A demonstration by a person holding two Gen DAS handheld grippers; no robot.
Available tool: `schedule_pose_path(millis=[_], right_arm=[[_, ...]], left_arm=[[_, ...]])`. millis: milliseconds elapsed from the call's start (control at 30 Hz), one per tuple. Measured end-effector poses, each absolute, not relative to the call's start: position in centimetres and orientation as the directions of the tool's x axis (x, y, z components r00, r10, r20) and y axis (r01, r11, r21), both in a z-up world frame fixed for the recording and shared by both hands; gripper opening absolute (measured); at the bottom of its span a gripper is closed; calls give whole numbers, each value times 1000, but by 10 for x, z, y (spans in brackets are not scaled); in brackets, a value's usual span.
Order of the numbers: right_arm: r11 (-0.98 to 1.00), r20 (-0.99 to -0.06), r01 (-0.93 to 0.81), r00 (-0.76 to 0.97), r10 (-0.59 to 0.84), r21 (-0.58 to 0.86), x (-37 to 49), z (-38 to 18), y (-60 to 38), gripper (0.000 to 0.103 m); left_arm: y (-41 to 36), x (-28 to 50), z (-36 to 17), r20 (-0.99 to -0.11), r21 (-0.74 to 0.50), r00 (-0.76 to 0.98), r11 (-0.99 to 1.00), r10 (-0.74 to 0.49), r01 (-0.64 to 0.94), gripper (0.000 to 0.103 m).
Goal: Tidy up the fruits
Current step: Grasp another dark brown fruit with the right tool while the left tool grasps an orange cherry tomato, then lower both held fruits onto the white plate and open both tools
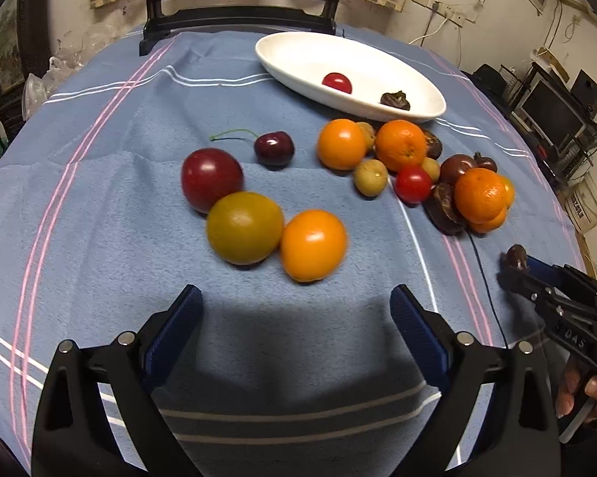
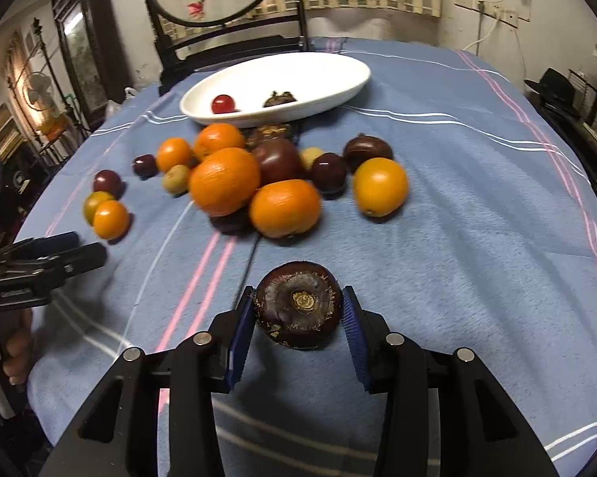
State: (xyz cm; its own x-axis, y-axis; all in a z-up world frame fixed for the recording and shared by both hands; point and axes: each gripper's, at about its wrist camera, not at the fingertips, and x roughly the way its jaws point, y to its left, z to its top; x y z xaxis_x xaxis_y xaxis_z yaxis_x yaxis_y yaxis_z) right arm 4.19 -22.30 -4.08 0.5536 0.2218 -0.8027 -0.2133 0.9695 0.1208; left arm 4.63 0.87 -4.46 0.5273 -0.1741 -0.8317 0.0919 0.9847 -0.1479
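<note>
Fruits lie loose on the blue tablecloth (image 1: 99, 206), w/ a white oval dish (image 2: 338, 79) at the far side of the pile from both grippers; it holds a red cherry tomato (image 2: 223, 103) & a dark fruit. Oranges (image 2: 224, 181) sit just ahead of my right gripper (image 2: 298, 310). My left gripper (image 1: 296, 306) gapes wide, nothing betw. its pads. Right gripper's pads press a dark water chestnut (image 2: 298, 304) from both sides.

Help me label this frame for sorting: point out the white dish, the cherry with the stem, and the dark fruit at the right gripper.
white dish (image 1: 298, 49), left wrist view, bare inner wall
cherry (image 1: 274, 148), left wrist view, body
dark fruit (image 2: 300, 304), right wrist view, top face
</note>
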Motion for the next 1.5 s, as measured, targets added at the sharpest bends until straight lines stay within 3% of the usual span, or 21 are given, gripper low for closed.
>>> schedule_pose_path(millis=[67, 100, 233, 300, 467, 567, 867, 1100, 1333, 1500], right_arm=[[964, -800, -233, 550, 240, 129, 39, -40, -219, 43], [960, -799, -246, 546, 252, 134, 38, -40, -217, 43], [946, -792, -282, 536, 292, 158, 34, -37, -213, 43], [943, -788, -290, 537, 299, 160, 31, -36, -212, 43], [941, -790, -295, 531, 307, 167, 30, -36, -212, 43], [940, -790, -296, 529, 309, 169, 30, -36, -211, 44], [941, -782, -300, 543, 305, 158, 30, -29, -210, 43], [932, -732, -334, 600, 324, 139, 43, 12, -207, 43], [915, -637, -374, 671, 379, 151, 83, 64, -190, 43], [934, -643, -320, 685, 344, 158, 141, 60, -175, 44]], left_arm=[[3, 49, -47, -835, -128, 526, 987, -160, 97, 91], [0, 51, -48, -838, -131, 521, 986, -164, 100, 83], [-9, 60, -48, -843, -90, 523, 991, -126, 94, 71], [-13, 65, -48, -848, -73, 518, 993, -109, 90, 58], [-19, 79, -47, -856, -59, 509, 995, -89, 75, 53], [-22, 81, -47, -846, -24, 531, 998, -53, 60, 36], [-2, 59, -38, -841, -110, 522, 990, -143, 93, 36], [-3, 59, 6, -783, -157, 581, 974, -223, 162, 36], [-22, 108, 52, -711, -126, 667, 973, -224, 192, 36], [-29, 162, 50, -716, -107, 675, 984, -177, 144, 36]])
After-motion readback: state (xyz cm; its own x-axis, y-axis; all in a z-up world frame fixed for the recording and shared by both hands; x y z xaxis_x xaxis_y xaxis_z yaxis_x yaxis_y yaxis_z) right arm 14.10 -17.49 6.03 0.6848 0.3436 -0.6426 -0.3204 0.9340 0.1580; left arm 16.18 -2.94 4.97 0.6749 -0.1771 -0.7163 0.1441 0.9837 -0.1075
